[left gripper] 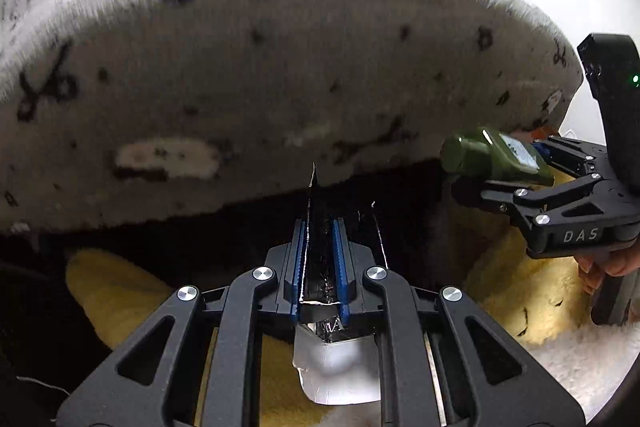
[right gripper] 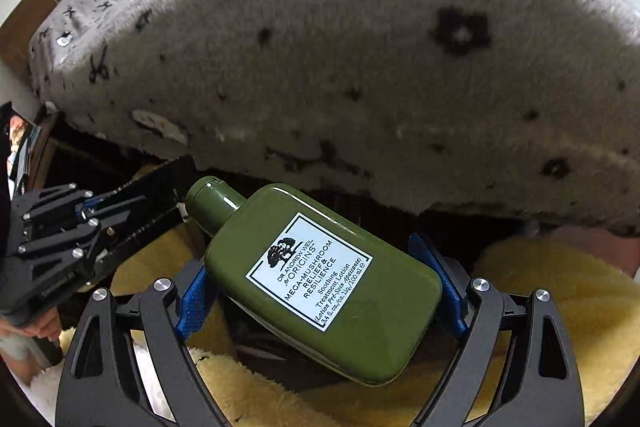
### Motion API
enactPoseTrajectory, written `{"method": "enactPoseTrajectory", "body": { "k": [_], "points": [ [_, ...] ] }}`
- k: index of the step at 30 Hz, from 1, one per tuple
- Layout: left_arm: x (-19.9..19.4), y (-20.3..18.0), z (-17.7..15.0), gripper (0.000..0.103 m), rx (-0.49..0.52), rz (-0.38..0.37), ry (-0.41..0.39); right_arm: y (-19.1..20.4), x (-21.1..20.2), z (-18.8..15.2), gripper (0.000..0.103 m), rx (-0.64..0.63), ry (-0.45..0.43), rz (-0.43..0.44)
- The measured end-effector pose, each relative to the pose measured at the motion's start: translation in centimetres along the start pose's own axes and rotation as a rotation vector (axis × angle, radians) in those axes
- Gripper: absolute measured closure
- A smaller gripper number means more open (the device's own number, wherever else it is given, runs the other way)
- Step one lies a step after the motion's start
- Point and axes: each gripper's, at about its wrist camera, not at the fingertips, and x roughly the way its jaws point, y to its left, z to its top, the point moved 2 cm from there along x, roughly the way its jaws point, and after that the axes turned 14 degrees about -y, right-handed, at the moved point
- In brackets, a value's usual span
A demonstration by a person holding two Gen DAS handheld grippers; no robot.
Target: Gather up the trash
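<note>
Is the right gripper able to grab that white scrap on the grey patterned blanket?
Probably not yet: the right gripper already clamps a green lotion bottle, so nothing else fits.

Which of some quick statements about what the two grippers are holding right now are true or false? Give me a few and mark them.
1. The right gripper holds a green lotion bottle. True.
2. The left gripper is empty and wide open. False: it is shut on a flattened black carton.
3. The bottle's cap is missing. False: a green cap is on.
4. A yellow fluffy fabric lies below both grippers. True.
</note>
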Motion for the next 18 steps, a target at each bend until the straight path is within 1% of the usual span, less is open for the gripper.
{"method": "enactPoseTrajectory", "body": {
  "k": [3,8,13,18],
  "points": [
    [2.1,0.5,-1.5,0.091,-0.024,-0.006,0.061,-0.1,1.6,-1.0,0.015,0.022,0.051,-0.005],
    [5.3,1.5,-3.2,0.091,-0.068,-0.024,0.145,-0.1,4.2,-2.5,0.014,0.085,0.129,0.005],
    [8.3,2.2,-4.4,0.091,-0.119,-0.051,0.226,-0.3,6.3,-3.3,0.014,0.133,0.173,0.010],
    [10.9,2.1,-5.7,0.091,-0.134,-0.074,0.300,-0.8,8.2,-4.1,0.014,0.162,0.205,-0.030]
  ]
}}
